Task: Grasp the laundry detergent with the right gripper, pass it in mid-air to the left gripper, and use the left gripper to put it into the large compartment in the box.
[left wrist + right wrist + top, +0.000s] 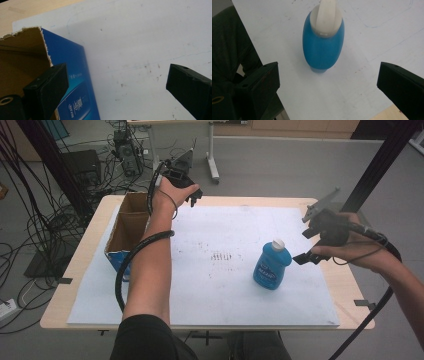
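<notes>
White-sheeted table [210, 305] | right gripper [311, 247] spread beside blue bottle [271, 265], ready to close in | left gripper [192, 195] spread past the bottle, by cardboard box [127, 227]

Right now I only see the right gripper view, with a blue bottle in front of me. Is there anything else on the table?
Observer: Yes. An open cardboard box sits at the table's left edge, far from the blue bottle.
Operator: Where's my other gripper?
Observer: The left gripper is up beside the box's far end, over the white mat. Its jaws are open and hold nothing.
Operator: Does the bottle have a picture on it?
Observer: It has a label with white letters on its front, too small to read.
Operator: Is my right gripper touching the bottle?
Observer: No, it's just to the bottle's right, apart from it.
</notes>
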`<act>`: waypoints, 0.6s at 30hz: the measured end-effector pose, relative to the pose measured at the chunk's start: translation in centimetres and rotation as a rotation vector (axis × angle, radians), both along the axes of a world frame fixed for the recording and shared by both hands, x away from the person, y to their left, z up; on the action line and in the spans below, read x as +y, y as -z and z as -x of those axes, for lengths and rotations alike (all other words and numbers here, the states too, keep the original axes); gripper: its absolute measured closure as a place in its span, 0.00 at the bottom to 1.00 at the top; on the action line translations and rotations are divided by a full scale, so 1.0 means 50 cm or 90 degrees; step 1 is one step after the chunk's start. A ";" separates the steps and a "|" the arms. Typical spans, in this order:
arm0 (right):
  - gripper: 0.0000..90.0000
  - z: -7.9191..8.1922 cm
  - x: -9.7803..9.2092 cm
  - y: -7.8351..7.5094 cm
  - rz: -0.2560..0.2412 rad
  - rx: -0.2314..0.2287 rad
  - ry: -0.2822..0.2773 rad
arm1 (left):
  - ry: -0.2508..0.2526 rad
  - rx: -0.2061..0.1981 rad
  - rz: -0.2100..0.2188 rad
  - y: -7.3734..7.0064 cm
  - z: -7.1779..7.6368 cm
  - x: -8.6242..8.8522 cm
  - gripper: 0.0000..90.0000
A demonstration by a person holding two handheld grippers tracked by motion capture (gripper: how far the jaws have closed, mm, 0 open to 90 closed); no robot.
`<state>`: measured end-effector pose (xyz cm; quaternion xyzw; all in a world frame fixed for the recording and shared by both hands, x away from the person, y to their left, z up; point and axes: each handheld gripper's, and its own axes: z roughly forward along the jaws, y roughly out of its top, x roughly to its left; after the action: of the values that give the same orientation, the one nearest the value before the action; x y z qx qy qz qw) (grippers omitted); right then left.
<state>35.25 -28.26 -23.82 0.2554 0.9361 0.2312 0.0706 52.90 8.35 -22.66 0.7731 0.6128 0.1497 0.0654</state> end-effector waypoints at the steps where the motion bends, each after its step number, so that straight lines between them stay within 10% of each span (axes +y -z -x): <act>1: 0.05 0.006 -0.004 0.012 -0.005 -0.001 0.007 | 0.003 0.002 -0.002 0.001 0.001 0.001 0.05; 18: 0.05 0.041 -0.013 0.162 -0.070 -0.036 0.089 | -0.001 0.010 -0.005 0.015 0.005 0.005 0.05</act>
<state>33.21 -28.94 -31.91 0.3172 0.8994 0.2841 0.0991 52.65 8.57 -23.44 0.7742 0.6131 0.1461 0.0575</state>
